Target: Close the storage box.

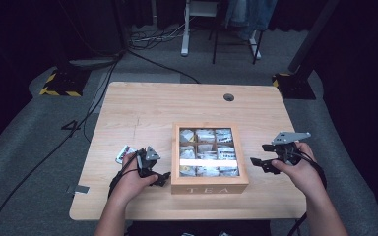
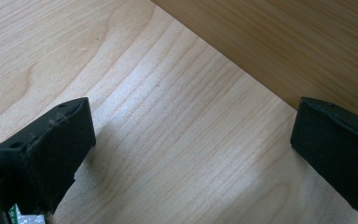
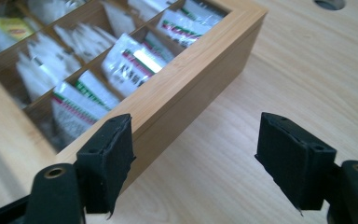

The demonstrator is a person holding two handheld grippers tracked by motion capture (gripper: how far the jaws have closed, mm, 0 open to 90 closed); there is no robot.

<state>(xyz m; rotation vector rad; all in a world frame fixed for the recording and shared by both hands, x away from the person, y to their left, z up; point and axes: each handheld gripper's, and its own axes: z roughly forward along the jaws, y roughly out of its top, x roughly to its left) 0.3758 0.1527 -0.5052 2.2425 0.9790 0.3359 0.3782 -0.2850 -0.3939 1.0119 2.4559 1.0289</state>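
Note:
A wooden tea box marked TEA stands in the middle of the table, its windowed lid down over compartments of tea bag packets. My left gripper rests on the table just left of the box. Its jaws are open in the left gripper view, with bare wood between them and the box side beyond. A loose tea bag packet lies by that hand. My right gripper hovers just right of the box, open. In the right gripper view its left jaw is near the box's corner, nothing gripped.
A round cable hole is at the table's far right. Bare tabletop lies behind the box and on both sides. Cables and stand bases sit on the grey floor around the table.

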